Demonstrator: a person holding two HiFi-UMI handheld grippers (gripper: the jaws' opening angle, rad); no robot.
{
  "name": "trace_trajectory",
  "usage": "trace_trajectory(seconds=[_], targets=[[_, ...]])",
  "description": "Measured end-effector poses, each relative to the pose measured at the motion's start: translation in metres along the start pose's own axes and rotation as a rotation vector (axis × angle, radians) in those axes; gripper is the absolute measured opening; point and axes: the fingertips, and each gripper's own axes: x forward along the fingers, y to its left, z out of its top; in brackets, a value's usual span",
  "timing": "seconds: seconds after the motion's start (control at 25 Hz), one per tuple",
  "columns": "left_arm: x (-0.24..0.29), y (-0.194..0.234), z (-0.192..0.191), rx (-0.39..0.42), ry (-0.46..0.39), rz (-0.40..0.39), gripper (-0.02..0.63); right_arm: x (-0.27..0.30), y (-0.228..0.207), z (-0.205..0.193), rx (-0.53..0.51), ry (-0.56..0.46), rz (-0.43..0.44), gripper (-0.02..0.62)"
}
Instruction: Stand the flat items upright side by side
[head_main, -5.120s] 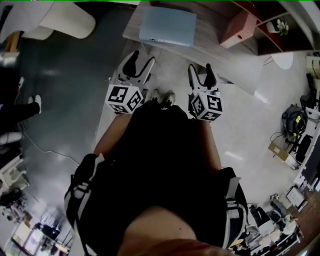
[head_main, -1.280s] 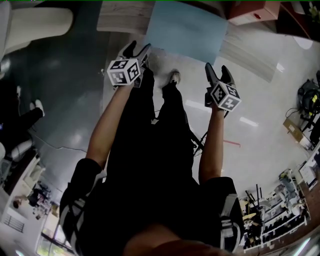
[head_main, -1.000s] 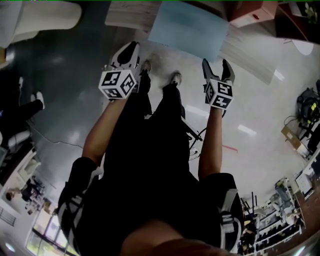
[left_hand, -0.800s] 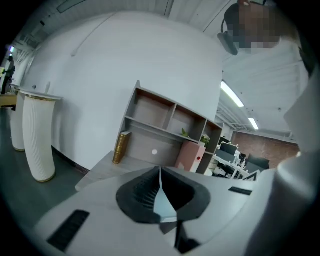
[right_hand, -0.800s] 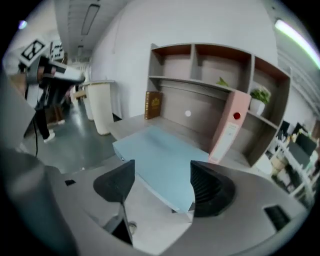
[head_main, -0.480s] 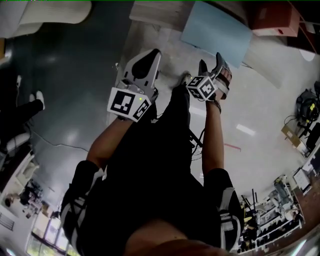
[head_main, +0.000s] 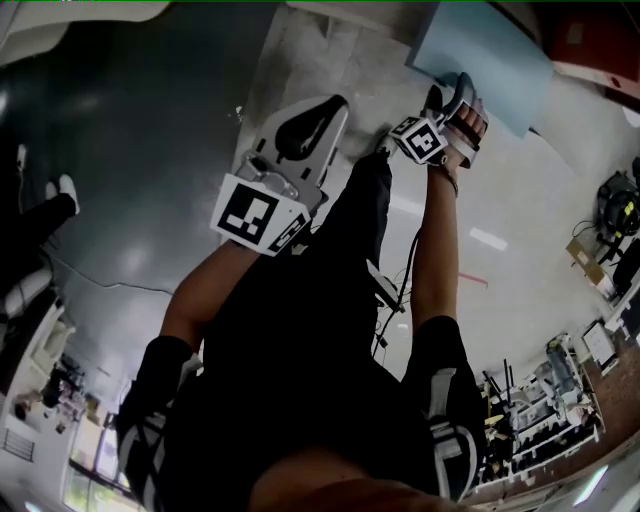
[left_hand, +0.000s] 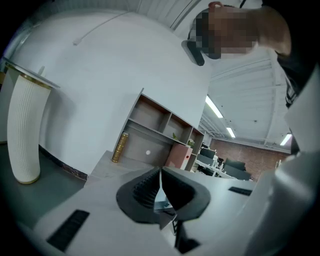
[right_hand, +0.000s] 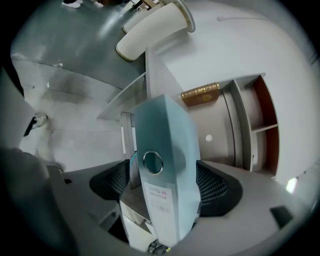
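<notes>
Pale blue binder (right_hand: 165, 150), white ribbed tube (left_hand: 25, 132) with a gold rim, gold column (left_hand: 119, 147)

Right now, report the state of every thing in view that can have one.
Light blue plastic ring binder: closed, lying flat, not gripped.
Left claw: shut, empty.
Right claw: open, jaws just opened wider, astride that binder's spine.
Pink rectangular file box: standing upright.
</notes>
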Motion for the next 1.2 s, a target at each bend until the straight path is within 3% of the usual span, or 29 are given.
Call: trace_trajectory(seconds=[0.2,0.4,0.72,1.0,1.2], targets=[[0.001,0.011,-0.005,0.003,0.013,-0.012,0.032,0.021,-0.009,0.004,-0.025,0.015,-0.093,0.434],[-0.003,0.019,0.0,-0.005,0.002,-0.028,0.032,0.034,-0.003,0.008,-0.05,0.072,-0.072,0.433],[-0.017,0.019,0.027,-0.018,-0.063,-0.059,0.032,0.002,-0.014,0.015,-0.02,0.041,-0.015,0.38],[-0.022,0.001,0.041,-0.035,-0.084,-0.098,0.032,-0.049,-0.032,0.031,0.011,-0.087,0.07,0.336],[-0.025,-0.017,0.058,-0.029,-0.111,-0.13,0.032,-0.074,-0.078,0.044,0.228,-0.237,0.059,0.324]])
